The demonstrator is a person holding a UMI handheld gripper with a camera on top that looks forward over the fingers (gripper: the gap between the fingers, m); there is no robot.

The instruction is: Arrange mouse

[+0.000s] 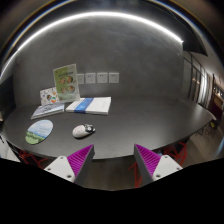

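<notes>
The gripper (113,160) hangs above the near edge of a dark table (150,125), its jaws spread wide with nothing between them. Each finger shows a magenta pad (78,158) on its inner face.

The mouse (83,130), pale grey-white, lies on the table beyond the fingers, a little left of the gap between them and well apart from both tips. It rests on the bare tabletop, touching nothing else.

To the mouse's left, near the table's left edge, sits a round green pad (40,132). Farther back lies a flat blue and white book (89,105), and left of that a small printed booklet (47,110). Behind these a green and white card (66,81) stands upright, and a smaller leaflet (49,96) leans beside it.

On the far grey wall, right of the card, is a row of wall sockets (100,77). A bright curved light strip (100,20) runs overhead.
</notes>
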